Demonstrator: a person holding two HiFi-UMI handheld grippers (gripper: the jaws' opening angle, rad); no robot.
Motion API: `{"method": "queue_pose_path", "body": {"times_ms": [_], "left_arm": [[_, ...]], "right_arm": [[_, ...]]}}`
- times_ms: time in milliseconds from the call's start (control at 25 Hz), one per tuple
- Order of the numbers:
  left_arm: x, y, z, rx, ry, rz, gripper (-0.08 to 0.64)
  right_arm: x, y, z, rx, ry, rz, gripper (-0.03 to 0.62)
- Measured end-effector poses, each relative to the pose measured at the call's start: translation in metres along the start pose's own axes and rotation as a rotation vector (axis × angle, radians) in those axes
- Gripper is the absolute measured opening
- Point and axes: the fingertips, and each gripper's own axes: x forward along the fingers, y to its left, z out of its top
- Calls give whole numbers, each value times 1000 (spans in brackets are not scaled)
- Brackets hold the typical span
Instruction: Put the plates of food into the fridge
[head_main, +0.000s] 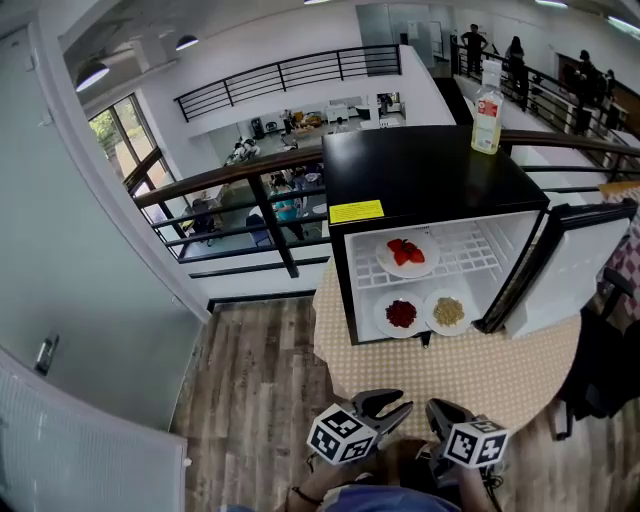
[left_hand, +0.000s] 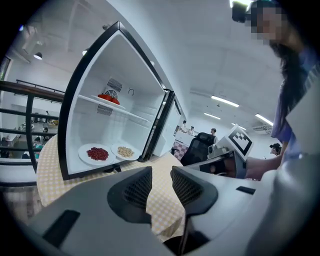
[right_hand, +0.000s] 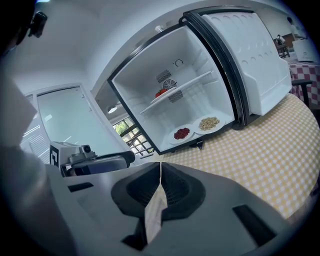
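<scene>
Already all three plates sit inside the fridge (head_main: 420, 165): the plate of red fruit (head_main: 407, 252) on the wire shelf, the plate of dark red food (head_main: 401, 314) and the plate of pale food (head_main: 449, 312) side by side on its floor, near the front lip. Its door (head_main: 575, 265) stands wide open. Both claws hover empty over the bench (head_main: 450, 375), well apart from the fridge: left claw (head_main: 392, 403) narrowly parted, right claw (head_main: 440, 408) closed. A careless swing of the door could clip the plate of pale food or jolt the bottle (head_main: 487, 120) on top.
</scene>
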Motion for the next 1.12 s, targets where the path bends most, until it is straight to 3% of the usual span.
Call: {"method": "queue_pose_path", "body": {"times_ms": [640,1120], "left_arm": [[-90,-37,-57,111,64,-114,133],[-96,-63,-62,125,43,-131,120]], "right_arm": [[-31,73,-94,-29,-73,-105,21],[-56,82,-111,-62,-59,-118,21]]}}
